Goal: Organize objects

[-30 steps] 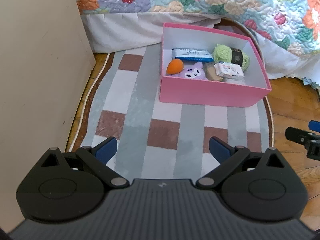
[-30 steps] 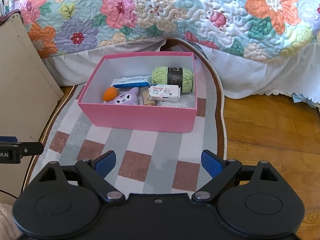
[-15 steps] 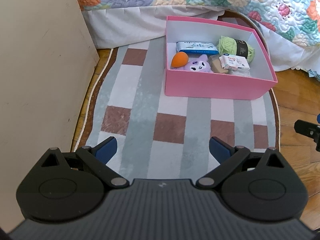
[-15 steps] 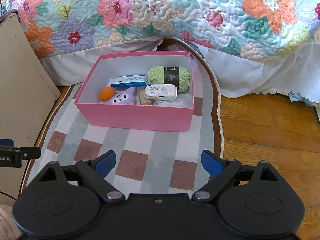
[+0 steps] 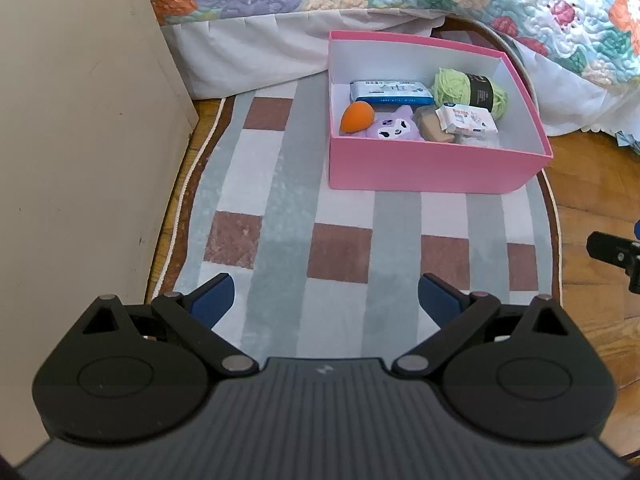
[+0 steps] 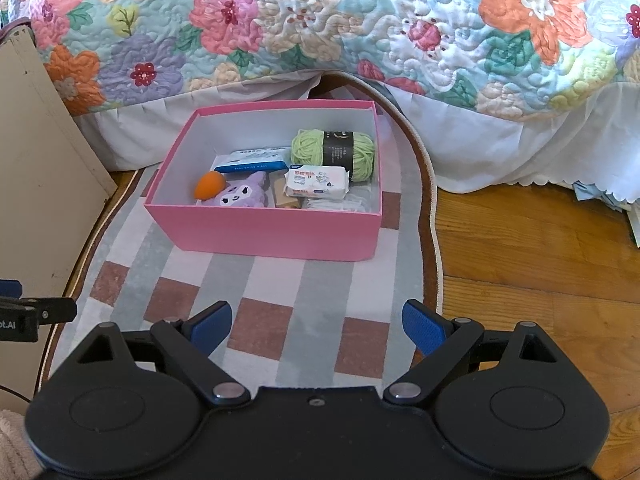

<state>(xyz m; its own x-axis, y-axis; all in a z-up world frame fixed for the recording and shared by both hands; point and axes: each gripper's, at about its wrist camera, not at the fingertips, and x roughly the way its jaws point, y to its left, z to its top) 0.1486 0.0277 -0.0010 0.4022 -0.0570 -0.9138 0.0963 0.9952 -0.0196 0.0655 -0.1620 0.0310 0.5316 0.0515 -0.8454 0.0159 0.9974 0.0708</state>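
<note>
a floral quilt (image 6: 360, 32) fills the top of the right wrist view, its white skirt falling to the wood floor. below it a checked rug (image 6: 280, 312) runs down the middle of the frame, likely laid as the work area. a pink box (image 6: 264, 236) sits on the rug just above centre, and it looks like the collecting spot. inside lie a green yarn skein (image 6: 334, 152) at the upper right, a blue packet (image 6: 256, 162), a purple plush toy (image 6: 242, 196), a white wipes pack (image 6: 316, 182) and an orange sponge (image 6: 210, 186) at the left. nothing loose shows on the rug, so the sorting seems about done. the left gripper (image 5: 326, 304) and right gripper (image 6: 318, 326) hover low in their frames, well apart from the box, both spread wide and empty.
</note>
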